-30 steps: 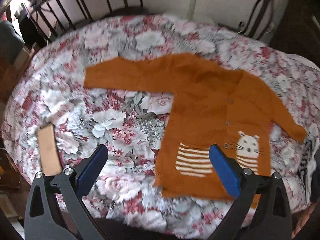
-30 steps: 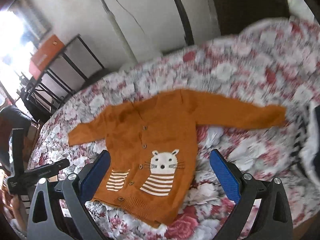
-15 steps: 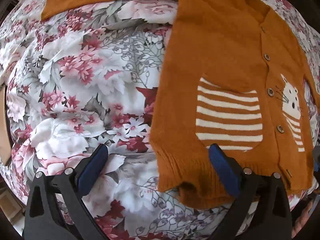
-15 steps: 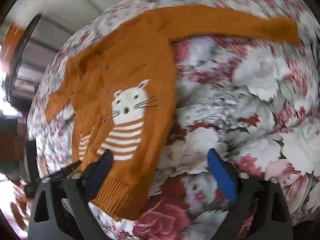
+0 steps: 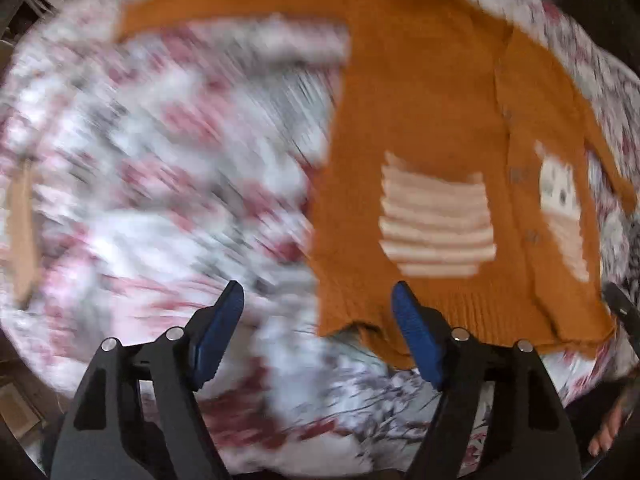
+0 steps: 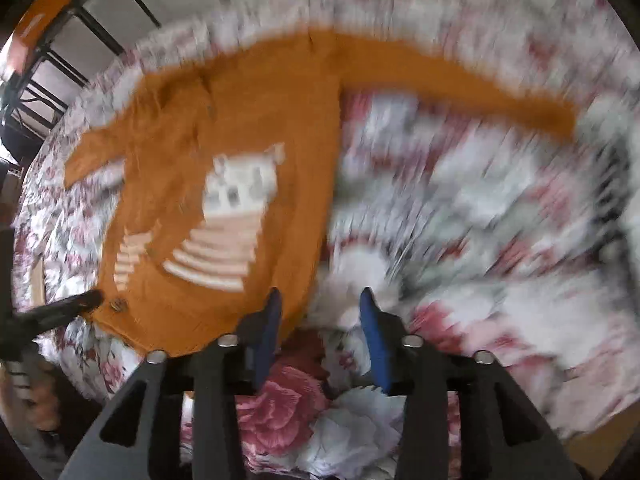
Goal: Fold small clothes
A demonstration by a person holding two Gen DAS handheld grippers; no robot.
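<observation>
An orange knit cardigan (image 5: 420, 120) with striped pockets and a white cat face lies flat, sleeves spread, on a floral bedspread (image 5: 160, 160). My left gripper (image 5: 318, 308) is open at the hem's left corner, which lies between its blue pads. The cardigan also shows in the right wrist view (image 6: 240, 140). My right gripper (image 6: 318, 308) is partly closed, jaws still apart, at the hem's right corner; the left pad overlaps the hem. Both views are motion-blurred.
A tan flat object (image 5: 20, 232) lies at the bed's left edge. Dark metal railing (image 6: 60, 60) stands behind the bed by a white wall. The other gripper's tip (image 6: 60, 308) shows at the hem's left corner.
Both grippers have dropped low to the cardigan's hem corners. The jaws of both have narrowed, the right more than the left. The cardigan lies as before.
</observation>
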